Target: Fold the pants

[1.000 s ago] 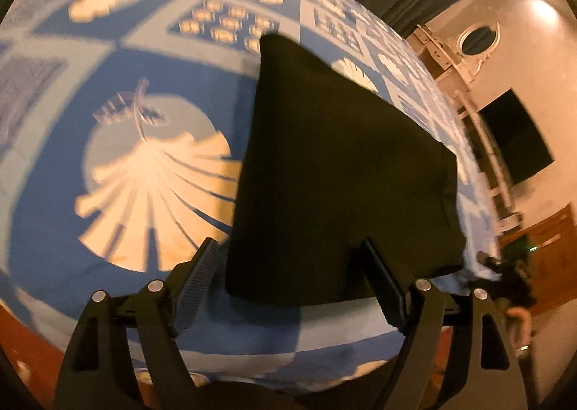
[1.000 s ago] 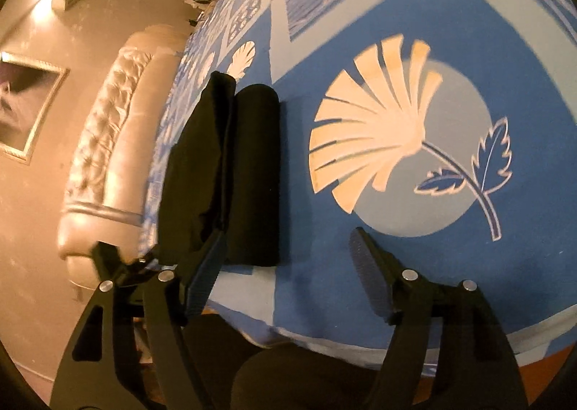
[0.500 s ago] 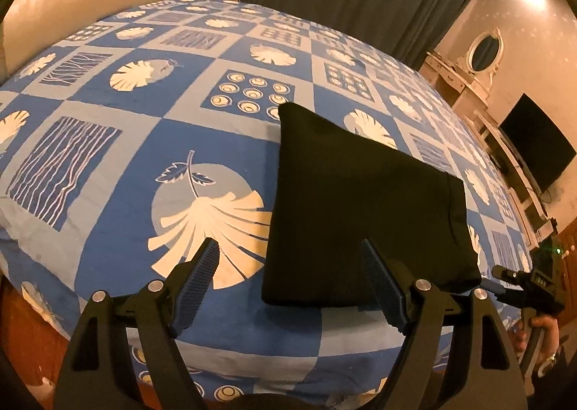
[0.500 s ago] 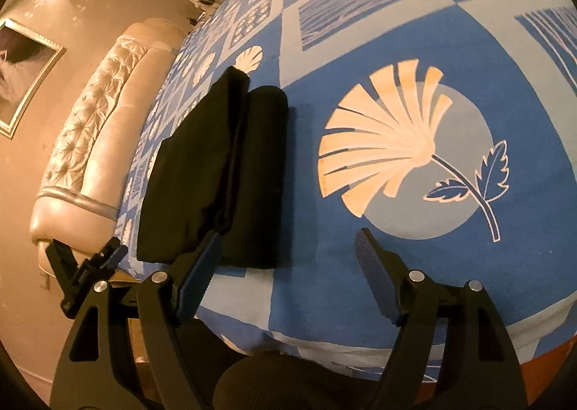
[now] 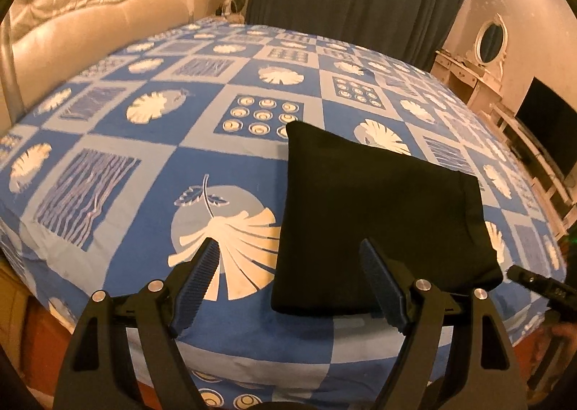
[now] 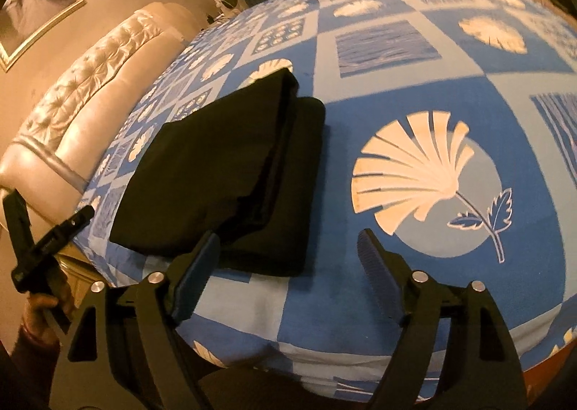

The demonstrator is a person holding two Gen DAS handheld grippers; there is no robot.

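Left tongs (image 5: 288,280) wide, empty | right tongs (image 6: 288,265) opening, empty | one folded pants (image 5: 378,215) | one bed (image 5: 144,171)

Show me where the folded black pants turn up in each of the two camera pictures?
Left wrist view: the black pants lie right of centre on the bed, just beyond the open jaws.
Right wrist view: the pants lie left of centre, folded layers showing.
Shared landmark: the tufted cream headboard, upper left in both.
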